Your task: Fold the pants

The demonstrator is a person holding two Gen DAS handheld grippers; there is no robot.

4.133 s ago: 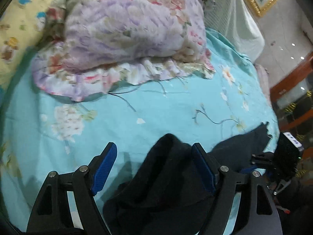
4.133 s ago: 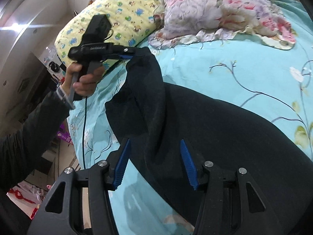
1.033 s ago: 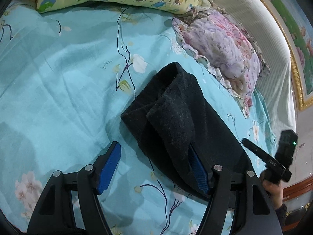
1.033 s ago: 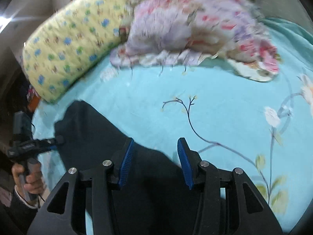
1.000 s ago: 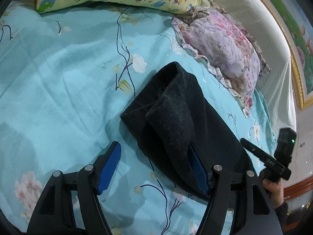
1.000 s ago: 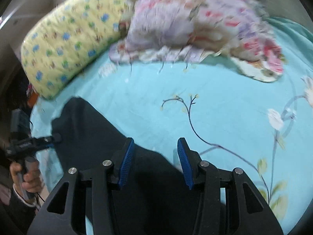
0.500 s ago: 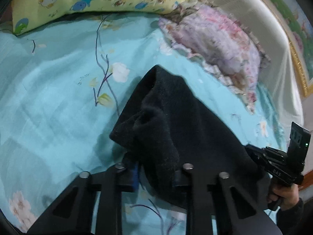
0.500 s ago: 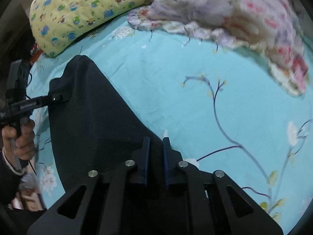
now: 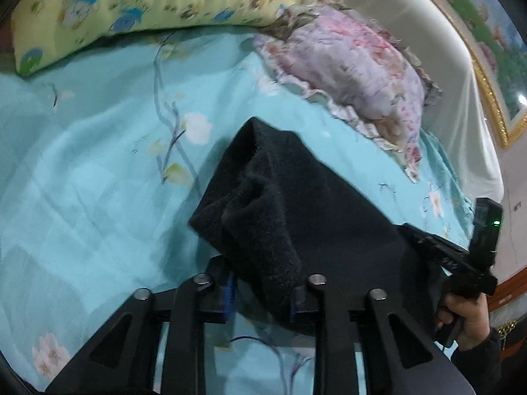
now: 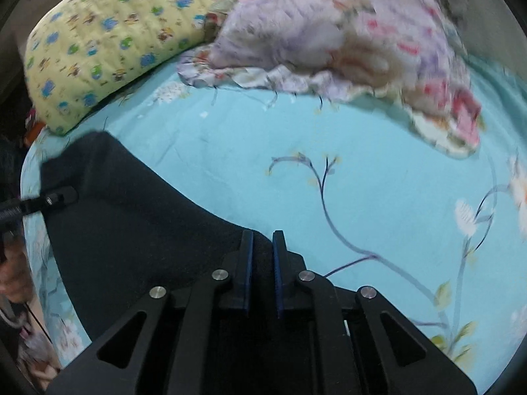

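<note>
The black pants (image 9: 296, 217) lie folded on the turquoise flowered bedsheet (image 9: 82, 171). My left gripper (image 9: 260, 293) is shut on a thick bunched edge of the pants at their near end. My right gripper (image 10: 262, 270) is shut on the pants (image 10: 131, 230) at their other edge. The right gripper also shows at the right of the left wrist view (image 9: 461, 263), held by a hand. The tip of the left gripper shows at the left edge of the right wrist view (image 10: 49, 199), against the pants.
A yellow cartoon-print pillow (image 9: 131, 10) and a purple-pink floral pillow (image 9: 352, 69) lie at the head of the bed, also in the right wrist view (image 10: 108, 39) (image 10: 346, 33). A white headboard (image 9: 411, 33) stands behind. The bed edge is near the right hand.
Both grippers have closed on the pants; a second ago both stood open around the cloth. The pants' near end is bunched and drawn up a little.
</note>
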